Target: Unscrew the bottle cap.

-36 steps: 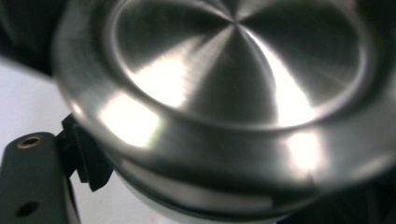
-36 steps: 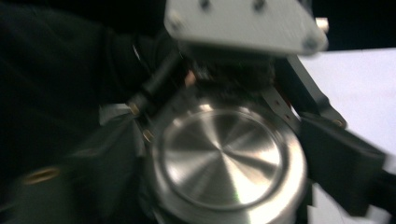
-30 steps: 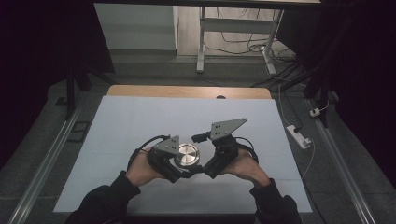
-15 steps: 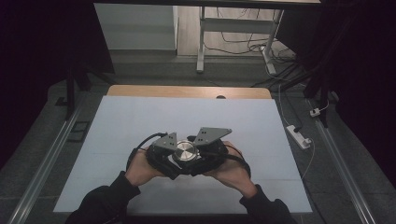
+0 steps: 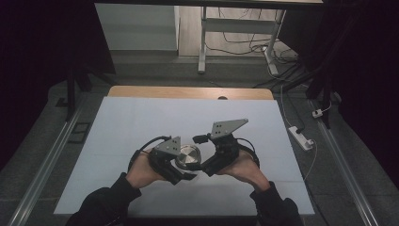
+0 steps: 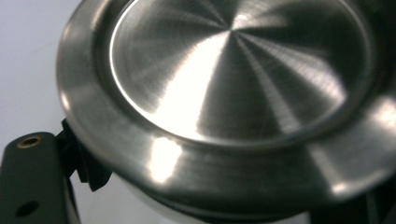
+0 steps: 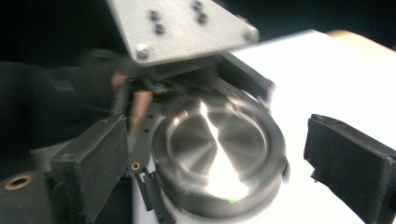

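A round steel tin (image 5: pixel 188 156) with a brushed, shiny lid is held just above the white table (image 5: pixel 141 117), near its front middle. My left gripper (image 5: pixel 182 170) is shut on it from the left. In the left gripper view the tin's lid (image 6: pixel 233 84) sits very close, with one black finger (image 6: pixel 28 182) against its lower left side. My right gripper (image 5: pixel 203 165) comes in from the right and is open. In the right gripper view its jaws stand wide on either side of the tin (image 7: pixel 219 149), the right-hand one apart from it.
The white sheet covers a wooden table whose far edge (image 5: pixel 188 92) shows bare wood. A white power strip (image 5: pixel 301 136) and cables lie on the floor to the right. A desk frame (image 5: pixel 235 33) stands beyond the table.
The right gripper closed in on the tin half a second ago and has since drawn back to the right. The left gripper has kept the tin nearly still.
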The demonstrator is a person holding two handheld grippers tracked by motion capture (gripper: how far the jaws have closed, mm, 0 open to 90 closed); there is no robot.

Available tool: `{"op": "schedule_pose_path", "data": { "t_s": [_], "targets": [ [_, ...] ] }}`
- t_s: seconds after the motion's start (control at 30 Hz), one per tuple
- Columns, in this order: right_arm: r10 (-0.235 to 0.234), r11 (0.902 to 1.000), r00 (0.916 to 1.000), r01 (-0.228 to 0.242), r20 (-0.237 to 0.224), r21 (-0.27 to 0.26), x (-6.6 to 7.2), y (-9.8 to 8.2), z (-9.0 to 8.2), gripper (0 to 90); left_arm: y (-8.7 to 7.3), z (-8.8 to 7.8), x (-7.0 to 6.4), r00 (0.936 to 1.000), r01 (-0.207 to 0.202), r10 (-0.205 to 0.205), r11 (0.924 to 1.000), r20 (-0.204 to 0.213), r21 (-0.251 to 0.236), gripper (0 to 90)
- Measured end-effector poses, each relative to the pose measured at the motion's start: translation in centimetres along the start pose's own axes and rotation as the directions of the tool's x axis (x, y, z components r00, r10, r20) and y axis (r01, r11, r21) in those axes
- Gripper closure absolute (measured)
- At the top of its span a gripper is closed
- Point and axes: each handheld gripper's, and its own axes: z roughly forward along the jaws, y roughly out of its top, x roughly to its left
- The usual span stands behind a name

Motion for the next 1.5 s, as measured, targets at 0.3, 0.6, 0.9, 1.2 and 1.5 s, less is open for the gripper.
{"op": "schedule_pose_path", "data": {
  "t_s": [0.3, 0.6, 0.9, 1.2, 1.5],
  "targets": [
    [-0.05, 0.996, 0.9814, 0.035, 0.185, 0.082, 2.0, -0.2, 2.8, 18.0, 0.2, 0.2, -0.5, 1.0, 0.0, 0.0, 0.9999, 0.004, 0.011, 15.0],
    [0.011, 0.9996, 0.9994, -0.012, 0.032, 0.025, 1.1, -0.1, 1.6, 20.1, 0.1, 0.3, -0.5, 0.9931, -0.067, 0.066, 0.9977, 0.097, 0.011, 15.0],
    [-0.015, 0.9998, 0.9978, 0.014, 0.064, 0.013, 1.3, 0.2, 1.1, 20.1, -0.2, 0.5, -0.1, 0.9946, -0.048, 0.048, 0.9988, 0.092, 0.002, 15.0],
    [-0.011, 0.9995, 0.9945, 0.014, 0.104, -0.027, 1.0, 0.3, 0.0, 20.1, -0.7, 0.2, 0.6, 0.9976, -0.017, 0.018, 0.9998, 0.067, -0.008, 14.9],
    [-0.013, 0.9977, 0.9918, 0.021, 0.127, -0.064, 1.1, -0.1, -0.8, 20.1, -1.2, 0.0, 1.5, 0.9993, 0.033, -0.033, 0.9994, 0.02, -0.014, 15.0]
  ]
}}
